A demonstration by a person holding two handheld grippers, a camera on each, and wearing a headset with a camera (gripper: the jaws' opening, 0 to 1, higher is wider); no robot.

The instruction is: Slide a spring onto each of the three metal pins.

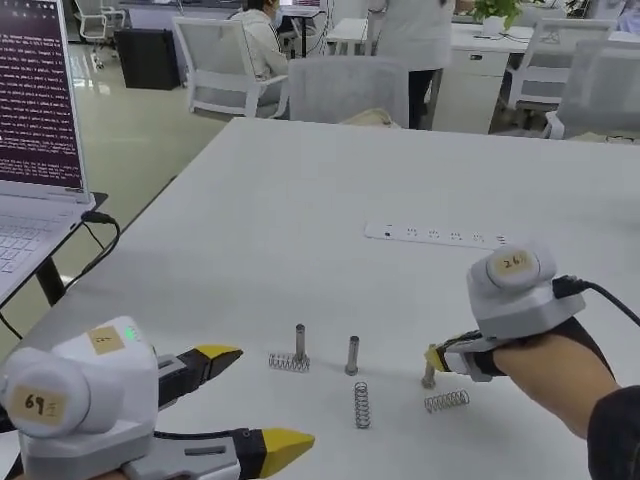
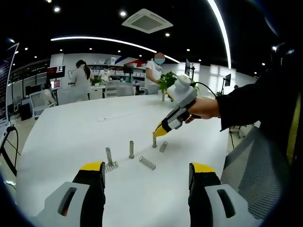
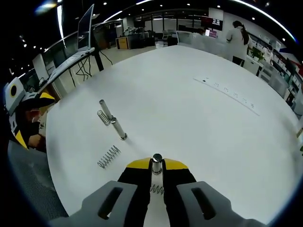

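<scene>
Three metal pins stand upright on the white table: left pin (image 1: 300,342), middle pin (image 1: 352,355), right pin (image 1: 429,377). Three springs lie flat: one (image 1: 289,362) against the left pin's base, one (image 1: 362,405) in front of the middle pin, one (image 1: 446,401) beside the right pin. My right gripper (image 1: 436,360) is shut on the right pin (image 3: 156,161), whose top shows between the yellow tips, with a spring (image 3: 156,189) lying below them. My left gripper (image 1: 250,395) is open and holds nothing, near the front edge, short of the pins (image 2: 131,149).
A white power strip (image 1: 437,236) lies farther back on the table (image 1: 300,200). A laptop (image 1: 35,130) stands on a side stand at the left, with cables hanging. Chairs, desks and people are beyond the table's far edge.
</scene>
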